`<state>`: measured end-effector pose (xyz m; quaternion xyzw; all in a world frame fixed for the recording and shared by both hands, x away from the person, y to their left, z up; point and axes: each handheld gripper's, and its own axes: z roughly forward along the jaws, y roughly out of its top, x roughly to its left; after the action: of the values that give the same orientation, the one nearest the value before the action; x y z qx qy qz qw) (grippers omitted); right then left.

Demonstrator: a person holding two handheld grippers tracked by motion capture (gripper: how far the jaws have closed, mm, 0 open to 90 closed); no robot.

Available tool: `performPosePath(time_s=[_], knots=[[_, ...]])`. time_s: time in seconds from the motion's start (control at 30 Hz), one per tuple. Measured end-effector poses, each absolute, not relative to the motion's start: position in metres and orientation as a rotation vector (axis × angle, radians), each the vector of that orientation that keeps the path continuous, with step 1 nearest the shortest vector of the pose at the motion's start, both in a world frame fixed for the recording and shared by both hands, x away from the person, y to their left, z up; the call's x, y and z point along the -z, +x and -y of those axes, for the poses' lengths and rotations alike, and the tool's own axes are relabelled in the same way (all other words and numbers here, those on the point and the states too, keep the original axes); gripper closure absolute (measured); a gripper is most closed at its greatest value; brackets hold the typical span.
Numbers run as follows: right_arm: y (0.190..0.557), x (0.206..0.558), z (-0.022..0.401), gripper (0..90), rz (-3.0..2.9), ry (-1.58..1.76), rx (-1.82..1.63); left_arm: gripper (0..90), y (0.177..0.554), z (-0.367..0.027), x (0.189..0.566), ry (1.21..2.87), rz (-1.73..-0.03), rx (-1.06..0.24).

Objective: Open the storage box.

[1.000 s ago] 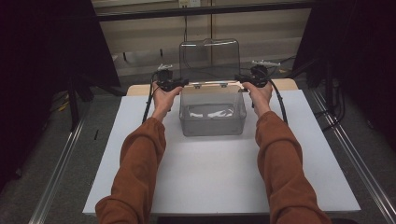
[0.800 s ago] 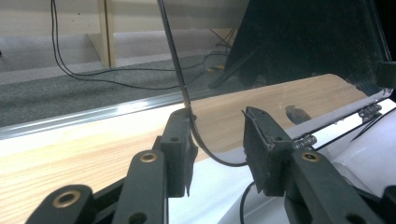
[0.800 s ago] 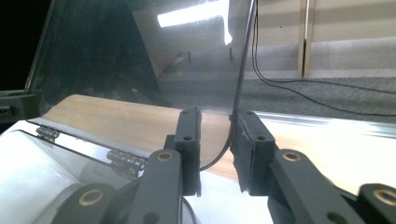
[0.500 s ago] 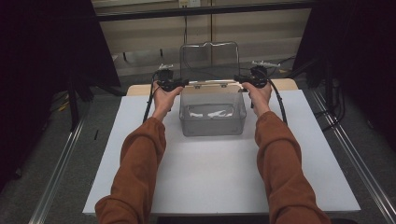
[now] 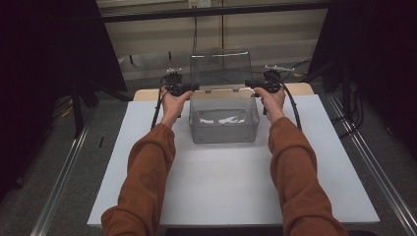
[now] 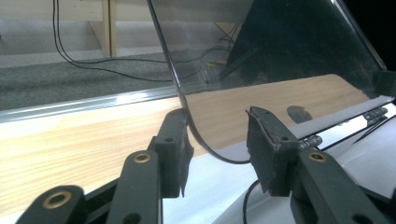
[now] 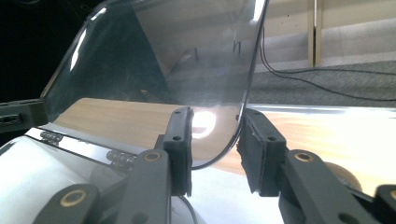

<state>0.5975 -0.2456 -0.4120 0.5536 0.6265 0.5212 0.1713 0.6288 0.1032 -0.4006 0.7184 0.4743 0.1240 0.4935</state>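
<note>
While my forearms reach across the white table (image 5: 231, 196), the clear plastic box (image 5: 223, 125) sits between them near the far edge, white pieces (image 5: 221, 119) lying inside it. Its hinged lid (image 5: 220, 68) stands upright behind the box. My left gripper (image 5: 189, 88) meets the lid's left lower corner and my right gripper (image 5: 255, 84) its right lower corner. In the left gripper view, the lid's curved edge (image 6: 187, 112) lies between my spread jaws, touching the left pad (image 6: 180, 149) and apart from the right pad. In the right gripper view, the lid's edge (image 7: 243, 98) likewise passes between parted jaws, close beside the right pad (image 7: 254, 140). Both pairs of jaws have just been opening, so neither clamps the lid. Beyond lie wooden board (image 6: 84, 140) and grey floor (image 6: 70, 79).
</note>
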Motion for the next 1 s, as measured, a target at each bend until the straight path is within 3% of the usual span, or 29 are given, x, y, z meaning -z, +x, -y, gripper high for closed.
performPosePath(time_s=[1.0], knots=[[0.6018, 0.4149, 0.2495, 59.4, -1.796, 1.641, -1.48, 54.6, 0.6306, -0.1042, 0.4039, 1.758, -1.156, -0.317]])
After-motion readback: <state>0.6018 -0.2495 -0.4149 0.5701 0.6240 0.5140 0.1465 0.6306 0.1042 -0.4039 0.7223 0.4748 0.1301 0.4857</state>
